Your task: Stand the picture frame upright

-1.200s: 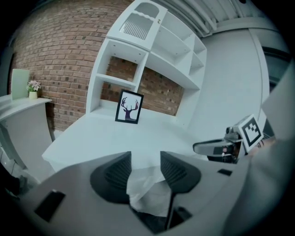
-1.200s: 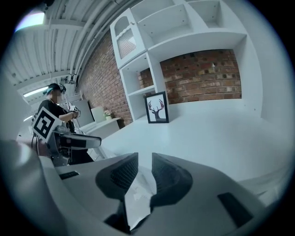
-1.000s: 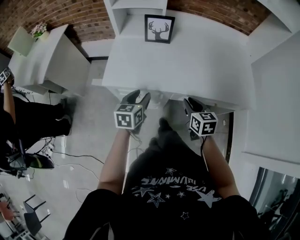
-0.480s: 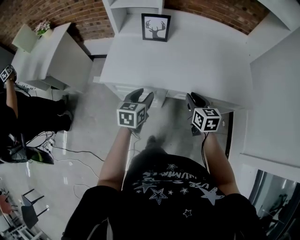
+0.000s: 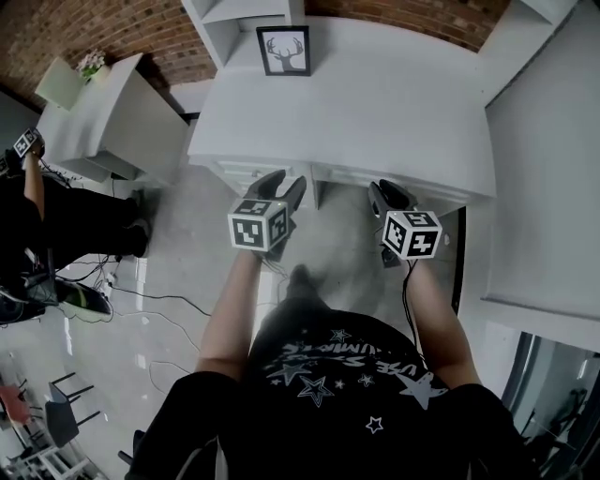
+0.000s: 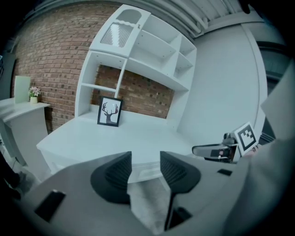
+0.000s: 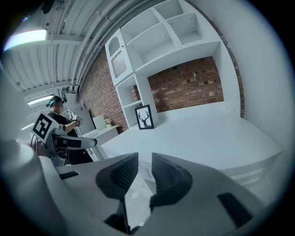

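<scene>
Left gripper [image 5: 284,186] first: its jaws sit a little way apart with nothing between them. All you see through the gap in the left gripper view is floor and the front of the worktop [image 5: 375,112]. Right gripper [image 5: 387,195] is at its 3 o'clock, jaws parted by just a narrow slot, also empty. Both hang over the floor just short of the white worktop's near edge, not touching it, pointing toward 12 o'clock in the head view.

The picture frame [image 5: 283,51] (black border, deer-head print) is way out at the far side of the worktop. That's roughly 12 o'clock from the left gripper and 11 o'clock from the right one, well apart from both. It's standing upright right by the foot of the white shelf unit [image 6: 138,50], with a brick wall [image 5: 141,28] behind. Off toward 9 o'clock there's a white side table [image 5: 112,112] with a small flower pot [image 5: 91,63], and another person [image 5: 47,225] in dark clothes near it.
</scene>
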### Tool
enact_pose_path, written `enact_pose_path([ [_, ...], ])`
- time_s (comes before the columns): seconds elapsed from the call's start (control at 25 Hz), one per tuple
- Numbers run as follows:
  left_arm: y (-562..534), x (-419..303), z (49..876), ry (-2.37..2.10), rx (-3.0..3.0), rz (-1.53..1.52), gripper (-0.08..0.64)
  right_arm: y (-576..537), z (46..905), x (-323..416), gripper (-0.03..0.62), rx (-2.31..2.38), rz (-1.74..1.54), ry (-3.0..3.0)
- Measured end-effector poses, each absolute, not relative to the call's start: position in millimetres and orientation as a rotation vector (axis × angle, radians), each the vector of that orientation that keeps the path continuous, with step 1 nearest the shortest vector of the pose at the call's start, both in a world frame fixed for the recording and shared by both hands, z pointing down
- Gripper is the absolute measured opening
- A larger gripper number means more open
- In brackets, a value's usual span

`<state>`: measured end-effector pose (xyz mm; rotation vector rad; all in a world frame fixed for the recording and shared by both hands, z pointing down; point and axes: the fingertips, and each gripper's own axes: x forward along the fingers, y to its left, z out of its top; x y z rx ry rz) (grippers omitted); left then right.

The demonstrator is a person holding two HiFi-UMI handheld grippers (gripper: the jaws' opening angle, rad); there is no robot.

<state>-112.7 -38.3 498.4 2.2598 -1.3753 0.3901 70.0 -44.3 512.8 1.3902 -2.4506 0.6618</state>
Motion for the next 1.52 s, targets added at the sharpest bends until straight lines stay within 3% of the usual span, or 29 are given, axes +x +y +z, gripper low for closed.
enact_pose_path([
  [0.32,-2,-73,484,-1.403,2.29,0.394,0.191,-11,498,103,0.095,1.379,0.637,-2.515],
  [0.64,45,-33,471,-1.398,2.343,0.423,0.19,43,487,132,0.031,1.355,0.63,-2.554],
  [1.16,125,27,477,-1.366,2.378,0.419,0.189,137,492,178,0.017,1.272,0.635,-2.579],
  [1.52,153,32,482,-1.465,2.338,0.396,0.047,161,502,189,0.015,1.229,0.629,-2.563],
])
